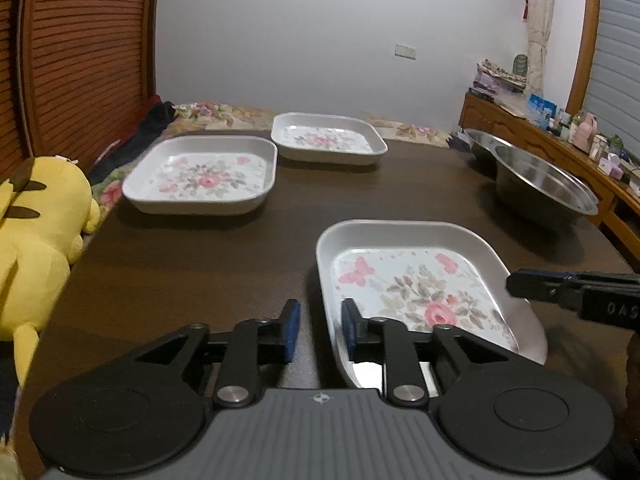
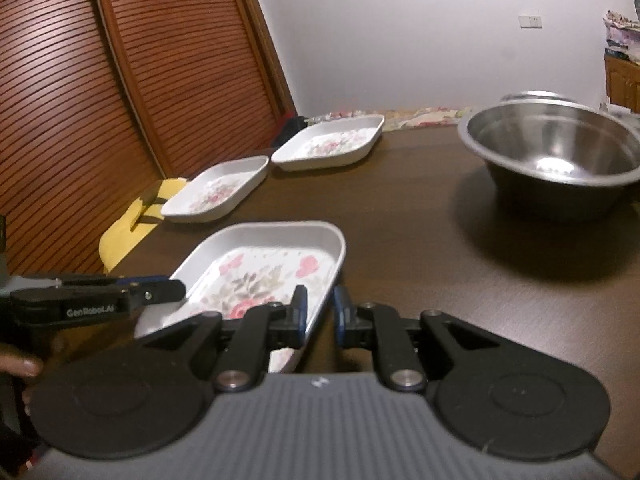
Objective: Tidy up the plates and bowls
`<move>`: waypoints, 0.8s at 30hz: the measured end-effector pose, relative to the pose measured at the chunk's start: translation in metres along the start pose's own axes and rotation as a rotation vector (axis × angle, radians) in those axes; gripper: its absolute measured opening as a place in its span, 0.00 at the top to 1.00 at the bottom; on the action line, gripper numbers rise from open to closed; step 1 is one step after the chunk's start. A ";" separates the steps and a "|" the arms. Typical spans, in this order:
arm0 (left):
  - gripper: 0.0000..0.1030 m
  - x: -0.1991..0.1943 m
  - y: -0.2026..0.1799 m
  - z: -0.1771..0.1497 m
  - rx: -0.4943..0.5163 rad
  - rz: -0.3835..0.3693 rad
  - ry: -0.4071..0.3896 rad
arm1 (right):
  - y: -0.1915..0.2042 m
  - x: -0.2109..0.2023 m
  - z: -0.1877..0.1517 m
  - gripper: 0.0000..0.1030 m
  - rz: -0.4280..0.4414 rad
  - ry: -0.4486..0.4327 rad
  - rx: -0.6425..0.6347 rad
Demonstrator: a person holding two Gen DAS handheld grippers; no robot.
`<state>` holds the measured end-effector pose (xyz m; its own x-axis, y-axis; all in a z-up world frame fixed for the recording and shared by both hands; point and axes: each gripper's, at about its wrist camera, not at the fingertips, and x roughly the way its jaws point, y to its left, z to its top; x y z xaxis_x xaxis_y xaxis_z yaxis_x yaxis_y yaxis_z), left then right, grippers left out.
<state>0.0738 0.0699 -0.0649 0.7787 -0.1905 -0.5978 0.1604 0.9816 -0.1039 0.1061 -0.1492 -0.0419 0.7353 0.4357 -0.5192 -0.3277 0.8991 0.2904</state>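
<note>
A white square plate with a floral print lies nearest on the dark table. My left gripper is open and straddles its left rim, with bare table showing between rim and outer pad. My right gripper is closed onto the plate's right wall; from the left wrist view it reaches in over that rim. Two matching plates lie farther off: one at left, one behind it. A steel bowl stands at right, with a second one behind.
A yellow plush toy leans at the table's left edge beside a louvred wooden door. A wooden sideboard with small items runs along the right wall. A floral cloth lies beyond the far table edge. A hand holds the left gripper.
</note>
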 end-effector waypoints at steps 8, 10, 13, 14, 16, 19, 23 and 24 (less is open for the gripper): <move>0.53 -0.006 0.011 0.025 0.042 0.013 -0.049 | 0.007 -0.003 0.031 0.61 0.008 -0.031 -0.072; 0.49 -0.006 0.018 0.032 0.057 0.018 -0.061 | 0.014 0.000 0.041 0.60 0.022 -0.029 -0.096; 0.47 -0.003 0.032 0.045 0.067 0.030 -0.073 | 0.024 0.010 0.057 0.58 0.068 -0.009 -0.120; 0.46 -0.001 0.036 0.049 0.068 0.035 -0.076 | 0.029 0.016 0.063 0.58 0.085 0.001 -0.126; 0.44 0.001 0.047 0.057 0.072 0.046 -0.081 | 0.038 0.025 0.072 0.58 0.106 0.016 -0.141; 0.39 0.007 0.065 0.067 0.068 0.061 -0.085 | 0.053 0.040 0.083 0.57 0.129 0.038 -0.166; 0.34 0.019 0.090 0.079 0.047 0.056 -0.080 | 0.070 0.064 0.095 0.52 0.150 0.077 -0.173; 0.34 0.022 0.096 0.082 0.047 0.054 -0.077 | 0.074 0.070 0.099 0.52 0.154 0.088 -0.170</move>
<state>0.1564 0.1587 -0.0230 0.8310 -0.1398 -0.5384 0.1438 0.9890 -0.0348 0.1922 -0.0569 0.0227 0.6173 0.5632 -0.5494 -0.5324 0.8131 0.2355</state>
